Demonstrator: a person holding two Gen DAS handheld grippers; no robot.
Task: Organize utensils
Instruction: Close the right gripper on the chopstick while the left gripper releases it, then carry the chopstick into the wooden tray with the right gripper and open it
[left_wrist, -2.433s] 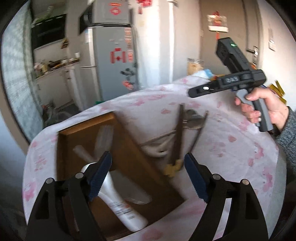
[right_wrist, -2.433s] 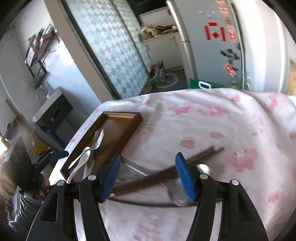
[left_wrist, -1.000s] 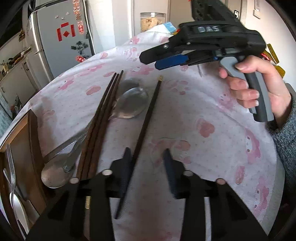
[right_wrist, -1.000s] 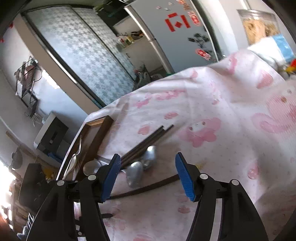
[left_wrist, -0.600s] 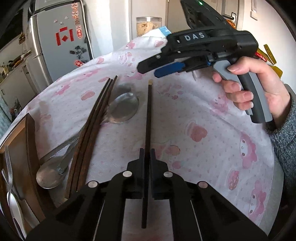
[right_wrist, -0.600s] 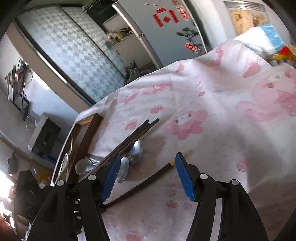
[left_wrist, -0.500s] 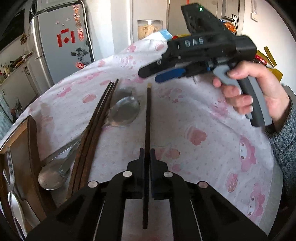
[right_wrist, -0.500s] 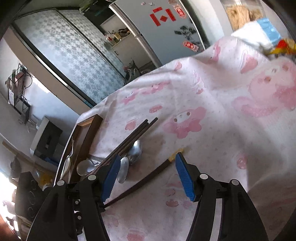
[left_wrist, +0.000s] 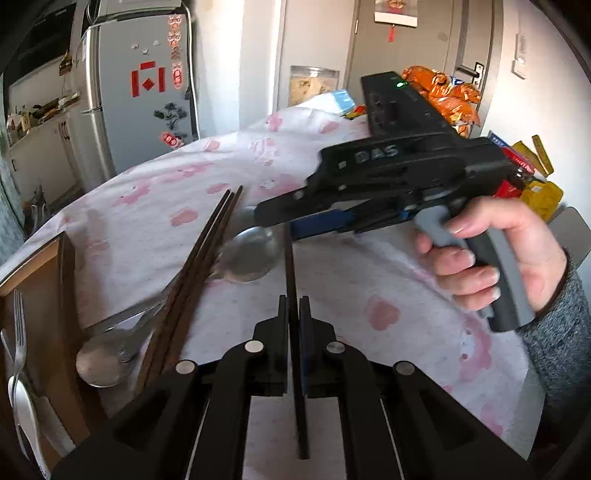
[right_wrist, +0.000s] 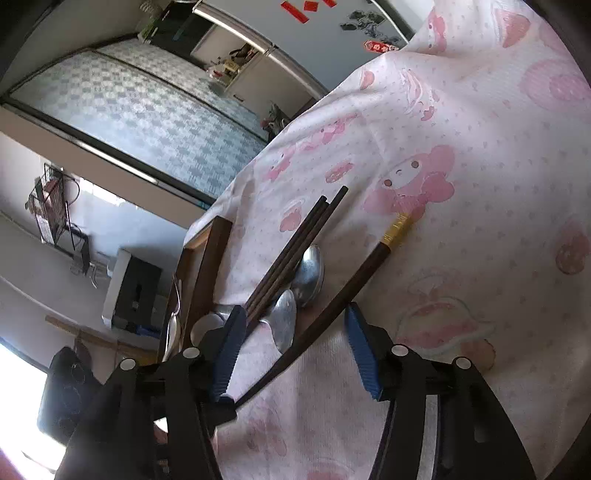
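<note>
My left gripper (left_wrist: 293, 306) is shut on a dark single chopstick (left_wrist: 290, 269) with a gold tip (right_wrist: 397, 227), held level above the pink tablecloth. My right gripper (right_wrist: 295, 339) is open, its blue pads on either side of that chopstick's shaft (right_wrist: 332, 302); it also shows in the left wrist view (left_wrist: 317, 225), over the chopstick's far end. A bundle of dark chopsticks (left_wrist: 192, 273) lies on two metal spoons (left_wrist: 251, 254) beside a wooden tray (left_wrist: 33, 306) holding a fork (left_wrist: 18, 328).
A fridge (left_wrist: 136, 107) stands behind the table. Orange snack bags (left_wrist: 443, 96) and a jar (left_wrist: 312, 85) sit at the table's far side. The tray also shows in the right wrist view (right_wrist: 199, 266).
My left gripper closed on the single chopstick and lifted it. My right gripper came down from above until its open pads flank the chopstick's far part.
</note>
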